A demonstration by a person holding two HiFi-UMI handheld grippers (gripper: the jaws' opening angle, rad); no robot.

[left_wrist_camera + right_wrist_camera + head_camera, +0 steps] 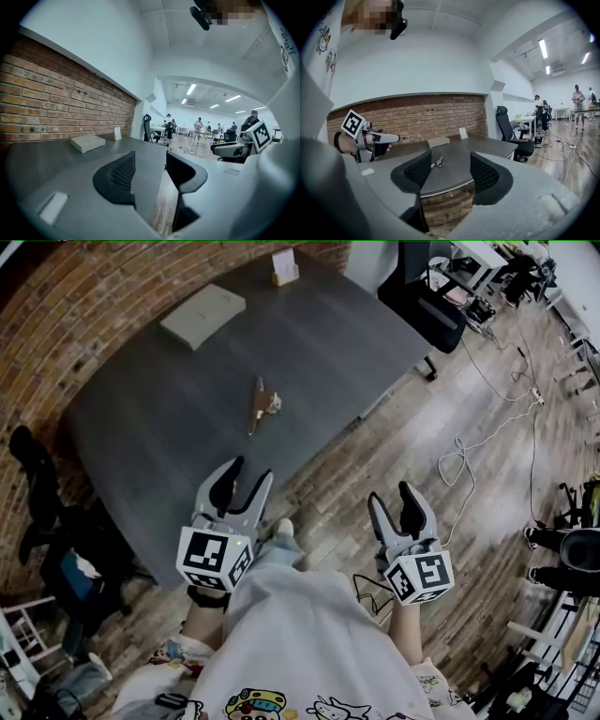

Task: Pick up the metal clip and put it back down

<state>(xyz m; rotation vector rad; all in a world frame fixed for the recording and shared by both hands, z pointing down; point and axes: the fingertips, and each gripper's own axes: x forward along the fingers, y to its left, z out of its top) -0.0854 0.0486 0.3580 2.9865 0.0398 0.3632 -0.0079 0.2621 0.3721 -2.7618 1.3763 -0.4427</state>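
Jaws: apart, empty | left hand-held gripper | right hand-held gripper

Left gripper and right gripper: both light grey, with black ribbed pads lining the jaws. Behind the jaws, each has a white cube with black square markers. White shirt (cartoon prints), black wristband on the left.

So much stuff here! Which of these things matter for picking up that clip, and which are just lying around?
Part of the job:
- metal clip, lying on the table
- left gripper, fingers open, empty
- right gripper, fingers open, empty

Just lying about:
- white box
- card stand
- office chair
- cables on the floor
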